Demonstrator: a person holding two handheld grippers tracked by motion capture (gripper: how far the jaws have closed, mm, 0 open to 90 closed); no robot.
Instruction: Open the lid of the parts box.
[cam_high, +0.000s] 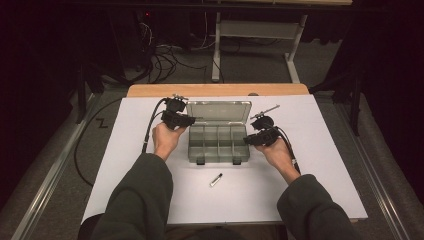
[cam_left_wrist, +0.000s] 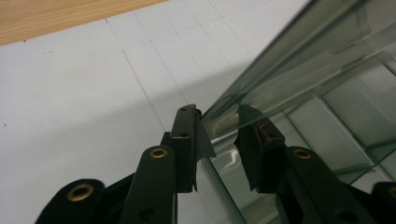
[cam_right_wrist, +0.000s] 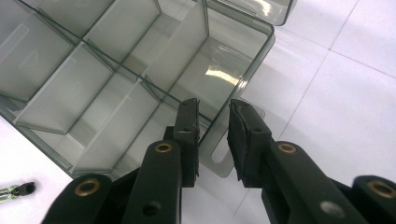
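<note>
Box (cam_high: 218, 142), lid raised: left wall straddled by left gripper (cam_left_wrist: 219, 140) at 9 o'clock, unpinched; right wall straddled by right gripper (cam_right_wrist: 214, 128) at 3 o'clock, unpinched.

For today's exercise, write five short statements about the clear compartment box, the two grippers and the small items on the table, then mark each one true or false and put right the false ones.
1. The box has its lid open. True.
2. The left gripper has its jaws astride the box's wall. True.
3. The compartments are full of screws. False: those in sight are empty.
4. The right gripper is at the box's right side, with its edge between the jaws. True.
5. The small pen-like item lies inside the box. False: it lies on the white table surface, nearer the person than the box.
</note>
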